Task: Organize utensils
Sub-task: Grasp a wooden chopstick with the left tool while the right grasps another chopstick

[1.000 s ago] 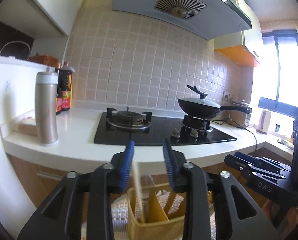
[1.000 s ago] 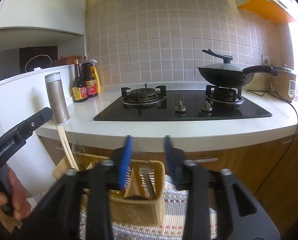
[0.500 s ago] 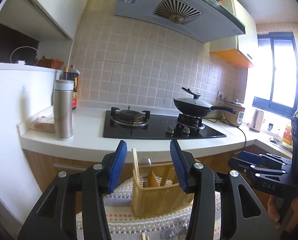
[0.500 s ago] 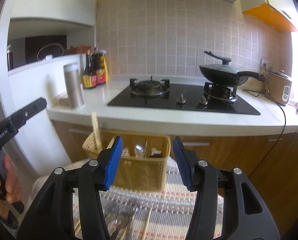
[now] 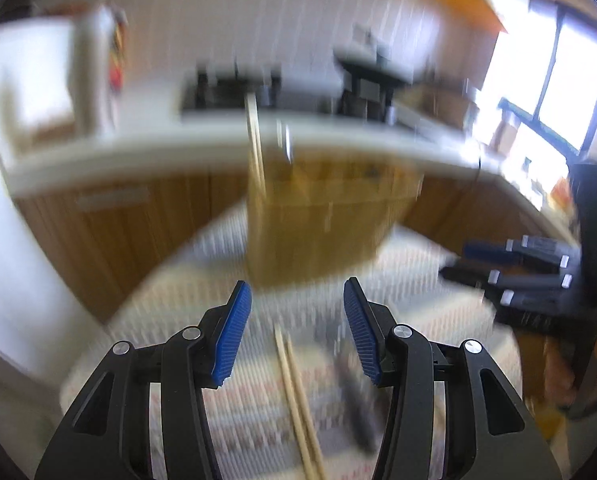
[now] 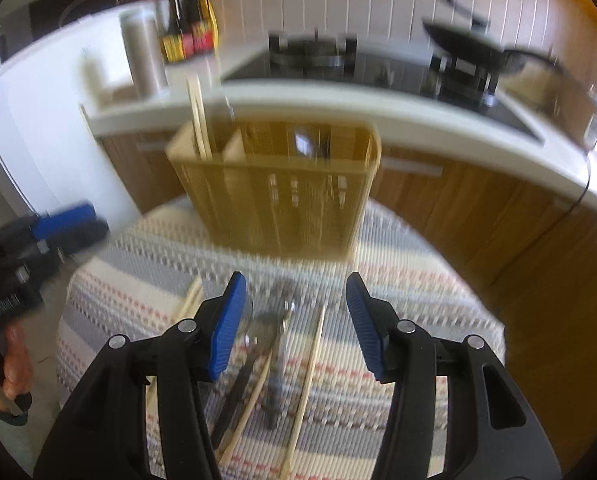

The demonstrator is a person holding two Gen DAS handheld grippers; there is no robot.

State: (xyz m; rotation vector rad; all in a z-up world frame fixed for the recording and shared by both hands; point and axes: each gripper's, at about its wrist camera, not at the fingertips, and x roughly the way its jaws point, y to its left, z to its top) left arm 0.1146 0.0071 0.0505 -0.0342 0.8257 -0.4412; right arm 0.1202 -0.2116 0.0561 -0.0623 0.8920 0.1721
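- While both views smear with blur, we still make out a yellow-tan slotted utensil caddy (image 6: pixel 282 184) standing upright at the far side of a striped woven mat (image 6: pixel 410 280), in front of the wood cabinets and below the white counter edge.
- We see its front wall has rows of small slits; inside, dividers split it into compartments.
- We note a pair of pale wooden chopsticks (image 6: pixel 198 116) standing upright in the leftmost compartment, tips well above the rim; something shiny and metallic (image 6: pixel 304 142) sits in a middle compartment, too blurred to name.
- Loose on the mat near us: metal spoons with dark handles (image 6: pixel 274 332), bunched together, with more single chopsticks (image 6: pixel 306 384) beside them and another pair (image 6: pixel 190 300) off to the left.
- In the left wrist view we see two chopsticks (image 5: pixel 298 400) lying side by side, and a dark blurred handle (image 5: pixel 358 412) to their right.
- Left gripper (image 5: pixel 296 332): blue pads parted about midway, having just opened, nothing between them; it hangs over the mat chopsticks.
- Right gripper (image 6: pixel 294 320): same moderate gap, empty, above the spoons.
- We cannot tell whether either tool touches the mat.
- Each gripper shows at the edge of the other's view, held in a hand (image 6: pixel 6 364).
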